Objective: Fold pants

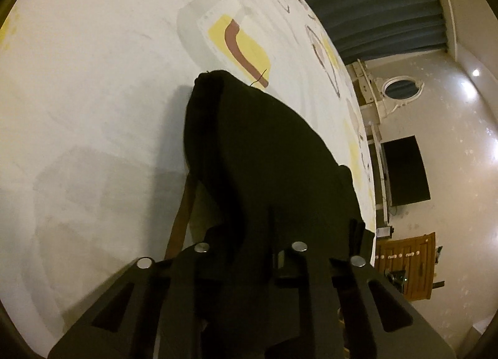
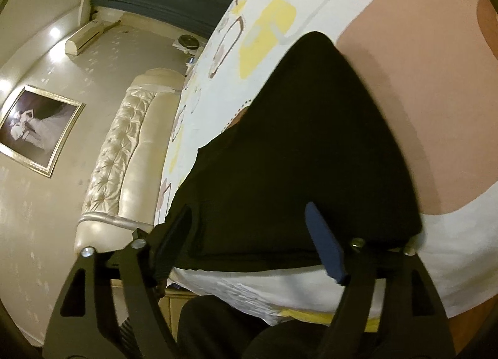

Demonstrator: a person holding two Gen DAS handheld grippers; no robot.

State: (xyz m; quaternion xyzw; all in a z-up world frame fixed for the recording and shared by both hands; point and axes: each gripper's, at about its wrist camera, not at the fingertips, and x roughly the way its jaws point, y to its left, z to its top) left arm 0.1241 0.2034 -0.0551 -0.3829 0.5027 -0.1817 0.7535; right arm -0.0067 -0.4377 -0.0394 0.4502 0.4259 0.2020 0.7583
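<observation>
Pants (image 1: 264,147) of black cloth lie on a bed whose sheet (image 1: 93,79) is white with yellow, brown and grey printed shapes. In the left wrist view the left tongs (image 1: 274,234) are drawn in close together and pinch a bunch of the black fabric; the cloth rises from them in a hump that runs forward and ends in a rounded, gathered tip resting on the sheet just before a yellow patch crossed by a brown stripe. A loose dark thread sticks up from the cloth near that stripe. A thin tan strip shows under the left edge of the hump.

In the right wrist view the right tongs (image 2: 249,240) stand wide apart, one black finger on the left and one blue-faced finger (image 2: 325,250) on the right. Between and beyond them the pants spread as a flat, roughly triangular panel, its point away from the camera and its near edge lying straight across the sheet close to the side of the bed. Whether the fingers touch the fabric cannot be told; nothing is gripped between them. The panel covers part of a large tan shape printed on the sheet.

Beyond the bed stand a cream tufted headboard (image 2: 124,147), a framed photograph (image 2: 34,128) on the wall, a wall air conditioner (image 2: 85,37) and dark blue curtains (image 1: 373,1).
</observation>
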